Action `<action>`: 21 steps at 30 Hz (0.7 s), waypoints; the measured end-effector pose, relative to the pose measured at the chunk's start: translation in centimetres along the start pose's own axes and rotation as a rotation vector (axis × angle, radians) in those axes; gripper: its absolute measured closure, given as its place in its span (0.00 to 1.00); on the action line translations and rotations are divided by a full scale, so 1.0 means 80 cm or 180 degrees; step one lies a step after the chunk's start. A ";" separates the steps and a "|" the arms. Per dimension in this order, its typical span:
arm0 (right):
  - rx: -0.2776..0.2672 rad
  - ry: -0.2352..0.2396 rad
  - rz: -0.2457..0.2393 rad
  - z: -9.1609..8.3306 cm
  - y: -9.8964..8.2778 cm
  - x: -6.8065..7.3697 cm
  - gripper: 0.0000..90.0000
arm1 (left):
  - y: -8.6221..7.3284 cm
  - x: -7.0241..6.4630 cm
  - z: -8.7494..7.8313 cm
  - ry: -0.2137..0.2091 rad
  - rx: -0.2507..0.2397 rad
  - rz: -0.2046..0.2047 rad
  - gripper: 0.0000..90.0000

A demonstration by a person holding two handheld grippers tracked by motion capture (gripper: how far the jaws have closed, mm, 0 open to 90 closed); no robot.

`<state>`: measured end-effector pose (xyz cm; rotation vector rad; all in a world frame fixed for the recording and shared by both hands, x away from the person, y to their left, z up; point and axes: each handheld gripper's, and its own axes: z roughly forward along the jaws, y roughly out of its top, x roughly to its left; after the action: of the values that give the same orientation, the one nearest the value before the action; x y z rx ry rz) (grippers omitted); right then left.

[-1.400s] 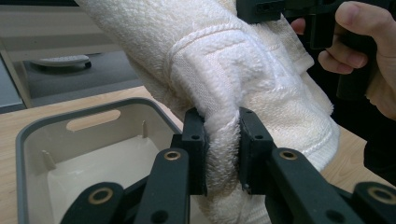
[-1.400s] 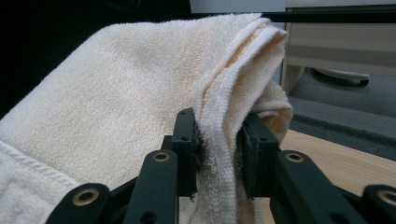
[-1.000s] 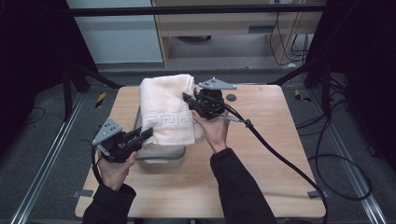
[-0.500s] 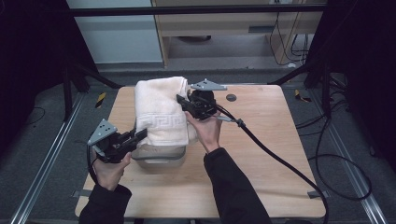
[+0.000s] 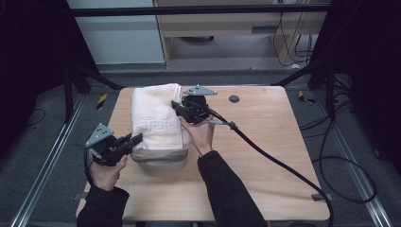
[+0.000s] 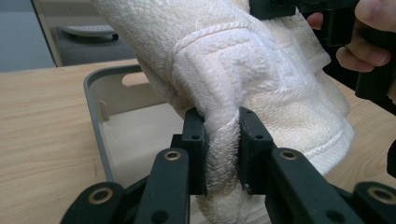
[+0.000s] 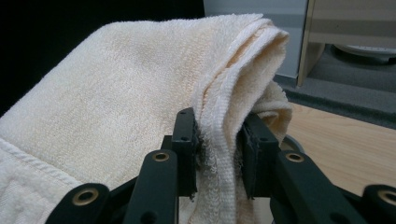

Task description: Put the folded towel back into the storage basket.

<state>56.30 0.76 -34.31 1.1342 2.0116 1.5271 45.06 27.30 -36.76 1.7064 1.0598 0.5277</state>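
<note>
Both grippers' jaws pinch nubbly folded towel (image 5: pixel 156 118).

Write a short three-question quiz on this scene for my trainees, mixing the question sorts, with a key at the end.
1. True or false: the left gripper has its jaws clamped on a fold of the cream towel.
2. Multiple choice: what lies under the near end of the towel? A) a grey tub B) a wire basket C) a stack of plates
3. Short answer: which part of the towel does the right gripper grip?

Key
1. True: in the left gripper view the cloth is pinched between both jaws.
2. A: its grey rim and pale inside show beside the towel.
3. Its folded edge, where the hemmed layers bunch between the jaws.
</note>
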 end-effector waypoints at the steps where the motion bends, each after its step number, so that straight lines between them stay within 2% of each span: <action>1: 0.0010 0.0001 0.0008 0.003 -0.002 0.000 0.78 | -0.001 0.001 0.001 0.0018 0.0020 0.0004 0.83; 10: 0.0106 -0.0028 0.0059 0.027 -0.020 -0.003 0.78 | -0.011 0.012 0.013 0.0114 0.0164 -0.0010 0.83; 21: 0.0209 -0.0072 0.0085 0.046 -0.035 -0.006 0.78 | -0.020 0.021 0.025 0.0204 0.0297 -0.0001 0.83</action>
<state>58.10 2.47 -38.27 1.2028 2.0531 1.4642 46.80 27.79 -39.25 1.7808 1.1460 0.5434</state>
